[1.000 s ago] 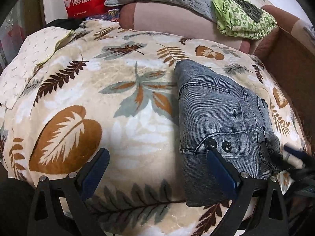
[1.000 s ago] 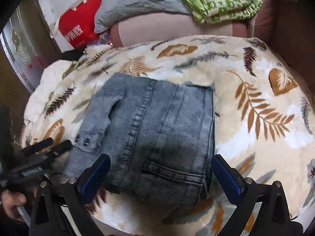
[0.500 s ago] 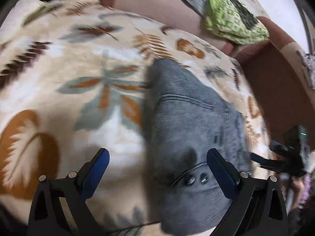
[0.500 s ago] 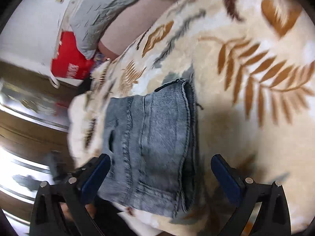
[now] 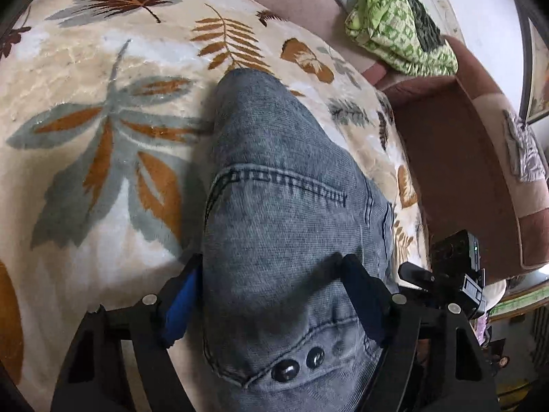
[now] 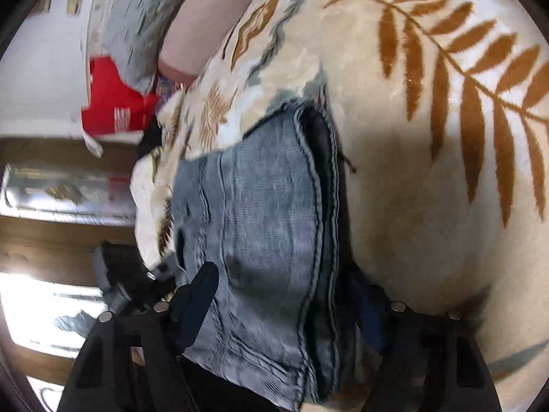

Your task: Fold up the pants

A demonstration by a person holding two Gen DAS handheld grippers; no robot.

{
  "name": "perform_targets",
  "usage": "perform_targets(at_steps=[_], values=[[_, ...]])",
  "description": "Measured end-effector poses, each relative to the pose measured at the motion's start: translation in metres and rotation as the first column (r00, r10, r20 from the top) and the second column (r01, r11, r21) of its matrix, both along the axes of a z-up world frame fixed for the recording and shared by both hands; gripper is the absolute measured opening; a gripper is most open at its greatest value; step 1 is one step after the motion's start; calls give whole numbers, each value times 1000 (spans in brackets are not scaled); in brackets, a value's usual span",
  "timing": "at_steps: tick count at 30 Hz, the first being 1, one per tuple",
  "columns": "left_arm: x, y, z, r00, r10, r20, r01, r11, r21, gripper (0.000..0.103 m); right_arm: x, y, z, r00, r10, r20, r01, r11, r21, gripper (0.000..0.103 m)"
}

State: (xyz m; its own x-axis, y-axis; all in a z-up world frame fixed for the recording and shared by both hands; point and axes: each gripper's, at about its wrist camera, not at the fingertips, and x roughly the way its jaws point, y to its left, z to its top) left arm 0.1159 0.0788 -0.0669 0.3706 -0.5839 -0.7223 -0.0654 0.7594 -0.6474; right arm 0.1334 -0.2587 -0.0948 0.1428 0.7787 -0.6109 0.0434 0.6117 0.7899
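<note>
The folded grey-blue denim pants (image 5: pixel 284 206) lie on a leaf-print blanket (image 5: pixel 103 120). My left gripper (image 5: pixel 274 295) straddles the near edge of the bundle, one finger on each side, pinching the denim by the two snap buttons. In the right wrist view the pants (image 6: pixel 267 226) show as stacked layers, and my right gripper (image 6: pixel 291 302) clamps their near edge between its fingers. The right gripper (image 5: pixel 456 274) also shows at the right in the left wrist view, and the left gripper (image 6: pixel 130 278) at the left in the right wrist view.
A brown sofa back and armrest (image 5: pixel 463 158) border the blanket. A green patterned cloth (image 5: pixel 398 31) lies on the sofa back. A grey pillow (image 6: pixel 137 17) and a red bag (image 6: pixel 113 106) sit at the far left. The blanket's near edge drops off towards a wooden cabinet (image 6: pixel 51 233).
Both grippers have tilted and moved in onto the near edges of the folded pants, and their jaws have closed from wide open to gripping the denim.
</note>
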Motion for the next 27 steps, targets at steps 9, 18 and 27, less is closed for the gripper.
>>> perform_targets(at_steps=[9,18,27], values=[[-1,-2,6,1000,8,16,-10,994,112,32,-6,26,20,995,72,70,-57,979,-195,30],[-25,-15,63,978,-51,202,-9,958,286,21,-15,44,71,971,95,217,-39,968,-250,18],[-9,18,134,932,-7,363,-116,941,317,21,17,78,149,903,133,409,-52,978,-203,18]])
